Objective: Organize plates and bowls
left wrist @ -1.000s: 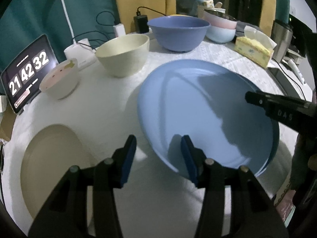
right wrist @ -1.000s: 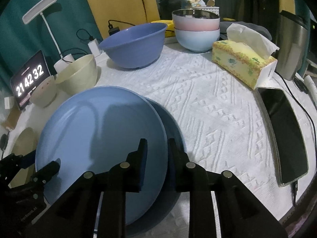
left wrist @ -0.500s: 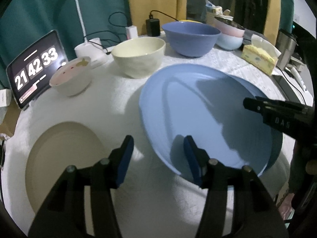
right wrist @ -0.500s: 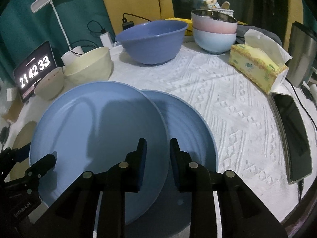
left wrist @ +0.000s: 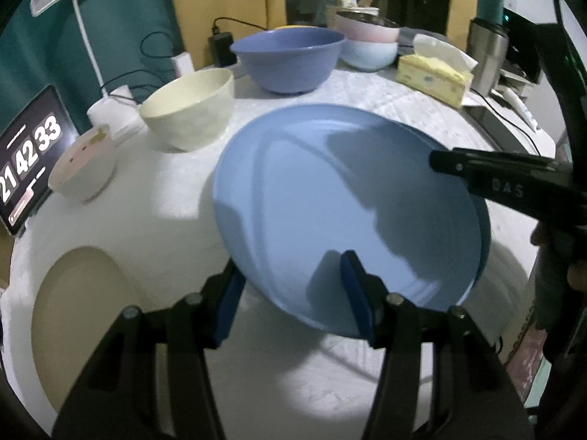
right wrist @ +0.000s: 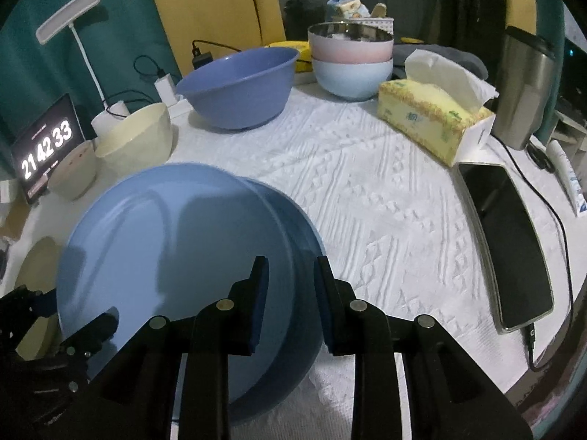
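**Q:** Where are the plates?

**A:** Two blue ones are stacked off-centre at the near side of the desk (right wrist: 385, 183), which has a white textured cloth over it. The upper blue plate (left wrist: 330, 190) is tilted and overhangs the lower blue plate (right wrist: 293, 242) toward my left, so only a crescent of the lower one shows. A beige plate (left wrist: 80, 311) lies flat to the left, apart from them.

**Q:** Is your left gripper holding anything?

**A:** No. My left gripper (left wrist: 290, 267) has just been spreading its jaws. The near rim of the upper plate passes between them, with one pad above the plate and the other just off its edge, and neither pad presses on it.

**Q:** And the right one?

**A:** My right gripper (right wrist: 290, 261) has also just been widening, though its gap is narrower. It straddles the right-hand rims of both plates without pinching them.

**Q:** Where are the bowls?

**A:** They sit farther back. A small pink-rimmed bowl (left wrist: 82, 168) is beside the clock display (left wrist: 25, 161), with a cream bowl (left wrist: 190, 110) next to it and then a big blue bowl (left wrist: 290, 58). Behind those, a pink bowl (right wrist: 350, 47) is nested in a light-blue bowl (right wrist: 352, 77). A tissue box (right wrist: 429, 121) and a phone (right wrist: 510, 242) lie to the right.
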A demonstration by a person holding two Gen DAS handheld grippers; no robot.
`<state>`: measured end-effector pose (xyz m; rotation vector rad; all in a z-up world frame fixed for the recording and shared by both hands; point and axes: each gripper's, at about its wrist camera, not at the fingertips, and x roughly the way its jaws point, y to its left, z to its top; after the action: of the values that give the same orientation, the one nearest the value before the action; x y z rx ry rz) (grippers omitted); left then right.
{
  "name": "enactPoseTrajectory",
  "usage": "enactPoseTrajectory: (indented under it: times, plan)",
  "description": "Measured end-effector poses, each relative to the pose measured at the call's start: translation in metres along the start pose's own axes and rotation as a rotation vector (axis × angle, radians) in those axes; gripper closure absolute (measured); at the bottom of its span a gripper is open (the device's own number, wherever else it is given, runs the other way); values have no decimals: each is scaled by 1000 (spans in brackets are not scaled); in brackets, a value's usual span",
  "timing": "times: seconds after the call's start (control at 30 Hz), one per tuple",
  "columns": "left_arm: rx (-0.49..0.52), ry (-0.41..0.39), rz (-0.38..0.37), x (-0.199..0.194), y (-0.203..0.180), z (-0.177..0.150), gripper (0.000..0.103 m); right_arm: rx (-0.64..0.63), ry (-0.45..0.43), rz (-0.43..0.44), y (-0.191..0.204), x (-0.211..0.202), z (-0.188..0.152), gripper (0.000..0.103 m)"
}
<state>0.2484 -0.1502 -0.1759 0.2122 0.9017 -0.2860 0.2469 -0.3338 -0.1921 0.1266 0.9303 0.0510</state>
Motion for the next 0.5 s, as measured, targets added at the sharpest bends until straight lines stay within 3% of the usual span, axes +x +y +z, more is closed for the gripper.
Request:
enactPoseTrajectory:
  times: [0.13, 0.23, 0.5]
  plan:
    - [-8, -4, 21, -2, 5, 0, 48, 3, -28, 7, -1, -7, 1, 71]
    - [-20, -24, 34, -7, 10, 1, 48, 20, -61, -19, -6, -15, 4, 58]
    - [-39, -44, 49, -14, 19, -1, 48, 40, 10, 23, -8, 1, -2, 57]
